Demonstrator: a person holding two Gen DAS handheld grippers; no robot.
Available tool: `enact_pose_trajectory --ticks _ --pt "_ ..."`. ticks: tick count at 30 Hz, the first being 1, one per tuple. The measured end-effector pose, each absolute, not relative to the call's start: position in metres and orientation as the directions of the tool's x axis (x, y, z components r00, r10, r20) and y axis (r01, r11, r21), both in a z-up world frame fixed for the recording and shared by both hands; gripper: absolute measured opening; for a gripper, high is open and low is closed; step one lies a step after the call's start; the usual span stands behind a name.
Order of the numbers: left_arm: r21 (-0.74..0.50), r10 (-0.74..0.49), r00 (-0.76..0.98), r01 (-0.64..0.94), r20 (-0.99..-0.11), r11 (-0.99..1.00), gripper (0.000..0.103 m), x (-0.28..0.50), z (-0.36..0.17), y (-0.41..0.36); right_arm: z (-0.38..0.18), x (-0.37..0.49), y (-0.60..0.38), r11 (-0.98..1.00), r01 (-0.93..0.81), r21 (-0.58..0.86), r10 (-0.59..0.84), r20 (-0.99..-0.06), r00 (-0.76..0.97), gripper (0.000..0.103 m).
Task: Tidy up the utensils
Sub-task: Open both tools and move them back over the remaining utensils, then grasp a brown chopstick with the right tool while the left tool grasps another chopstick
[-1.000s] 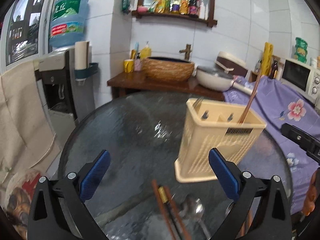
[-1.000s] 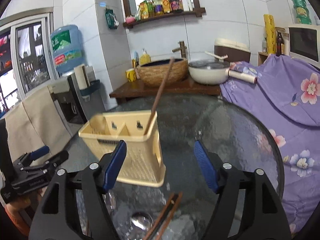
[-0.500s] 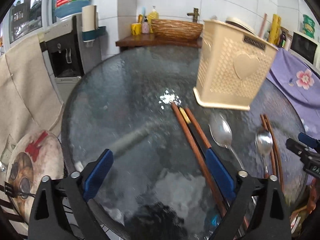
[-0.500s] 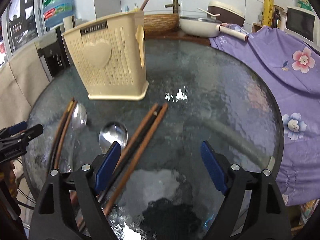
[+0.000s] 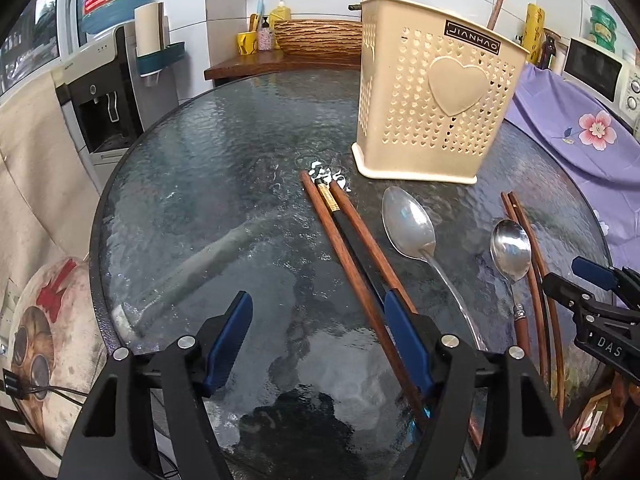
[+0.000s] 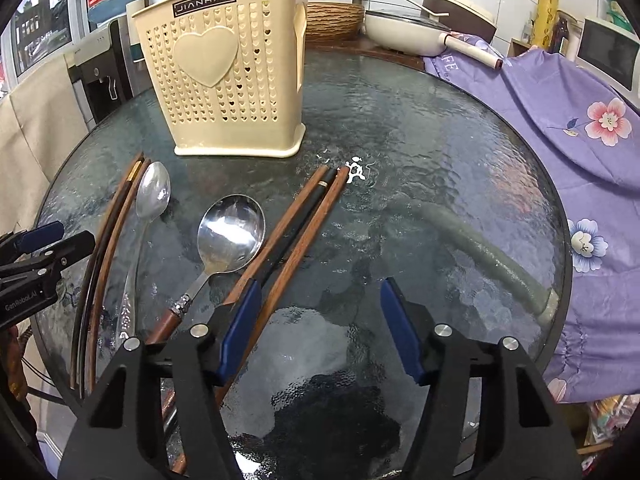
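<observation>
A cream perforated utensil holder [image 5: 436,96] [image 6: 232,76] stands on the round glass table [image 5: 208,168] [image 6: 440,152], with one chopstick [image 5: 496,10] upright in it. In front lie a bundle of brown and black chopsticks [image 5: 348,232] [image 6: 116,220], a long metal spoon [image 5: 408,224] [image 6: 152,192], a brown-handled round spoon [image 5: 510,250] [image 6: 232,232] and a second chopstick bundle [image 5: 532,256] [image 6: 296,224]. My left gripper [image 5: 316,312] hovers low over the first bundle, jaws closing, its right finger above the sticks. My right gripper [image 6: 320,292] closes too, beside the second bundle. Neither pad presses on anything.
A purple flowered cloth [image 6: 560,128] drapes the table's right side. A water dispenser [image 5: 104,92] stands to the left. Behind are a wooden counter with a woven basket [image 5: 320,40], a white pan [image 6: 404,28] and a microwave [image 5: 600,68].
Both grippers have dropped toward the table and tipped downward, so the holder now shows from the side. Their jaws have narrowed. The utensils have not moved.
</observation>
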State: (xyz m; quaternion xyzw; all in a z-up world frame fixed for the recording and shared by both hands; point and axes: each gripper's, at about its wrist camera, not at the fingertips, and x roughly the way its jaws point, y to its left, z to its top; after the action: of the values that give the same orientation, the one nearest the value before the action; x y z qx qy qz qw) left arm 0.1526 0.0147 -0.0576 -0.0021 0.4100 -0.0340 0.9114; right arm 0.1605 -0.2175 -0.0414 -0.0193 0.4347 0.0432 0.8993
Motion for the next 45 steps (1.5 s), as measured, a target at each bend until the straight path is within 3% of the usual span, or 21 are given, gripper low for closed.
enact_pose_trajectory --ticks 14,21,27,34,39,45 --pt "0.009 -0.033 0.646 0.061 -0.762 0.998 0.063 0.155 -0.062 0.010 -0.044 0.165 -0.221 0.995 -0.095 -0.002 0.057 -0.792 0.608 0.056" --pt "0.016 -0.019 0.634 0.048 -0.773 0.999 0.060 0.156 -0.062 0.022 -0.044 0.169 -0.234 0.996 -0.085 0.026 0.071 -0.800 0.596 0.045" --pt "-0.003 -0.019 0.628 0.027 -0.778 1.000 0.060 0.175 -0.059 0.033 -0.043 0.183 -0.236 0.997 -0.069 0.042 0.074 -0.810 0.581 0.044" --pt "0.015 -0.002 0.612 0.023 -0.791 1.000 0.060 0.206 -0.060 0.034 -0.042 0.203 -0.233 0.998 -0.053 0.039 0.062 -0.818 0.572 0.036" --pt "0.015 -0.004 0.604 0.027 -0.797 1.000 0.049 0.227 -0.059 0.036 -0.041 0.222 -0.233 0.997 -0.050 0.055 0.073 -0.824 0.562 0.025" --pt "0.012 -0.006 0.591 0.027 -0.807 1.000 0.042 0.244 -0.057 0.037 -0.040 0.240 -0.228 0.995 -0.055 0.078 0.095 -0.831 0.548 0.019"
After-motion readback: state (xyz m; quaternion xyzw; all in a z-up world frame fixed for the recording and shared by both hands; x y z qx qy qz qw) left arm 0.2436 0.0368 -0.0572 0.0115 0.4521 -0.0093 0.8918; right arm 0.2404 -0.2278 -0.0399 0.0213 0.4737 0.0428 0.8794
